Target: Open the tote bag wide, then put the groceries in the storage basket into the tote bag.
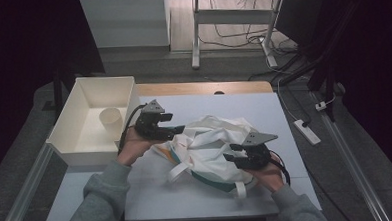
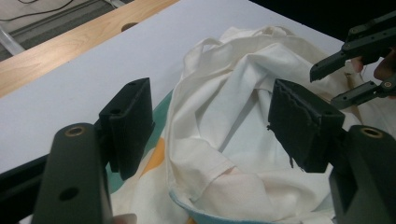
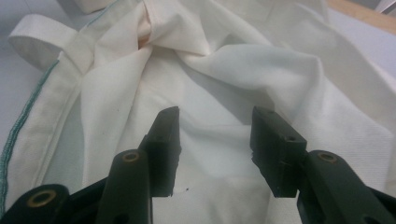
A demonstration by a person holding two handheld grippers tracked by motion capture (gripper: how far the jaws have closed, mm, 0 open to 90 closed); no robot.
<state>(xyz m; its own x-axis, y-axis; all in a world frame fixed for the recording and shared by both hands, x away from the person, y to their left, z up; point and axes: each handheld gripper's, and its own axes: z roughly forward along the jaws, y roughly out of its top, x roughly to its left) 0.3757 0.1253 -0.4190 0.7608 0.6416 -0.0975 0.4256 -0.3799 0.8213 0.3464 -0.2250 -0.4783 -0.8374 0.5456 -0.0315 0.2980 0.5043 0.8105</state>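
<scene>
Grey-sleeved forearms reach over a pale blue-grey tabletop (image 1: pixel 264 112), left gripper (image 1: pixel 177 128) and right gripper (image 1: pixel 231 154) both released, flanking a crumpled cream cloth bag (image 1: pixel 210 145).

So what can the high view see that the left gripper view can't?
The high view alone takes in the white bin with a paper cup inside, the person's grey sleeves, and the floor and desk legs beyond the table. The left gripper view alone gives a close look along the left gripper and its open jaws, with orange and teal print on the cloth below. Both share the crumpled white bag on the table, the wooden edge at the table's far side, and the right gripper, open beside the bag.
</scene>
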